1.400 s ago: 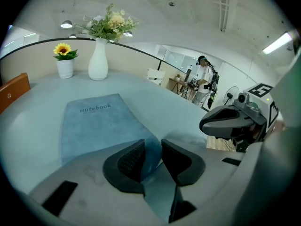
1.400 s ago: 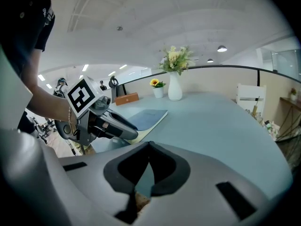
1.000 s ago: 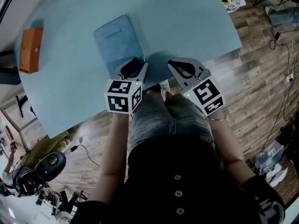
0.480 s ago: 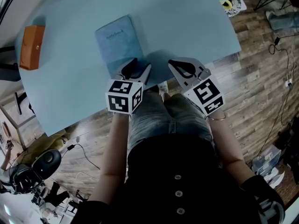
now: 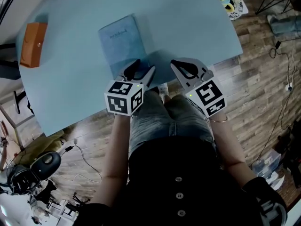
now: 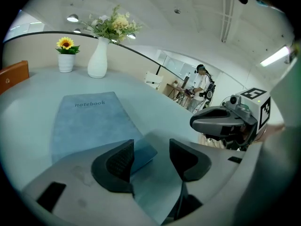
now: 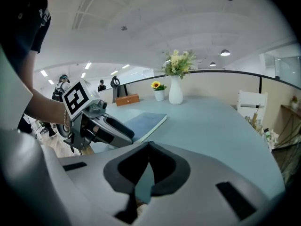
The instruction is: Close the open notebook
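The blue soft-covered notebook lies closed and flat on the pale blue round counter, cover up with the word "notebook" showing, near the edge closest to the person; its near corner reaches into the gap of the left hand-held gripper, whose jaws have just been opening and now stand released, the pads clear of the cover; the right hand-held gripper sits just beside it over the counter's edge, clenched tip to tip on nothing; an orange-brown box rests well apart at the counter's left side; wooden plank floor lies beyond; at the far rim a tall white vase holds pale flowers, and a small white pot beside it holds a sunflower.
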The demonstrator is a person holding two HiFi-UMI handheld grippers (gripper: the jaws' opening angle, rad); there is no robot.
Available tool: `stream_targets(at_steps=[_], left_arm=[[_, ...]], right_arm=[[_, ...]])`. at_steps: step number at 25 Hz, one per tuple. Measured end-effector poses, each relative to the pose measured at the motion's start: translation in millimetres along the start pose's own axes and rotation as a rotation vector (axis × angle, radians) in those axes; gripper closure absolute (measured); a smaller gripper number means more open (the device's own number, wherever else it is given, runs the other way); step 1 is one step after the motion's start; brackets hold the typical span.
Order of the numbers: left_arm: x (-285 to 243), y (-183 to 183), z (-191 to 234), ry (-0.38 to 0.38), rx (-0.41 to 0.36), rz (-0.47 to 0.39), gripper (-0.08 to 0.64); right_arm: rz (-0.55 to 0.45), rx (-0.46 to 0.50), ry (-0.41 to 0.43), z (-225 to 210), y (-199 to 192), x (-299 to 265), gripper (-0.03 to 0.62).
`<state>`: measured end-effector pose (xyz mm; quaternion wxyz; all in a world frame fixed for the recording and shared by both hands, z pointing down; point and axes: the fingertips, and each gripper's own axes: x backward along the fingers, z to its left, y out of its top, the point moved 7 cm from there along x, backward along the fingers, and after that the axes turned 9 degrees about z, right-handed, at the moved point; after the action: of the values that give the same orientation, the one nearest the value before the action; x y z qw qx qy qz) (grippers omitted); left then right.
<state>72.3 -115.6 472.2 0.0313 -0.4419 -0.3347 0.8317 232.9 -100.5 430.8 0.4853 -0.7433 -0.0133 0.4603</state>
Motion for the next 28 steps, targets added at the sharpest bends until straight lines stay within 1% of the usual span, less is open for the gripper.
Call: stream_targets(at_steps=[4, 7, 11, 17, 24, 26, 28], left_arm=[[5.9, -4.8, -6.2, -0.029, -0.009, -0.003, 0.344], [13.1, -8.7, -7.3, -0.047, -0.018, -0.004, 0.344], [26.8, -4.7, -3.9, -0.06, -0.026, -0.038, 0.358], [54.7, 11.0, 11.6, -0.044, -0.048, -0.1, 0.412], [83.0, 29.1, 25.5, -0.021, -0.087, -0.155, 0.507], [90.4, 34.3, 28.2, -0.022, -0.085, -0.182, 0.524], [98.9, 39.4, 31.7, -0.033, -0.067, -0.217, 0.535]], right_arm=[[0.003, -0.04, -0.019, 4.9, -3.0, -1.3, 0.591], [0.0, -0.064, -0.016, 10.9, -2.1, -3.6, 0.591], [-0.026, -0.082, -0.007, 17.8, 7.0, -3.9, 0.591], [-0.096, -0.126, -0.013, 25.0, 30.6, -5.6, 0.591], [-0.135, -0.125, -0.021, 27.6, 60.9, -8.9, 0.591], [-0.15, -0.123, -0.027, 28.1, 70.0, -8.8, 0.591], [-0.167, -0.118, -0.029, 29.4, 80.3, -8.6, 0.591]])
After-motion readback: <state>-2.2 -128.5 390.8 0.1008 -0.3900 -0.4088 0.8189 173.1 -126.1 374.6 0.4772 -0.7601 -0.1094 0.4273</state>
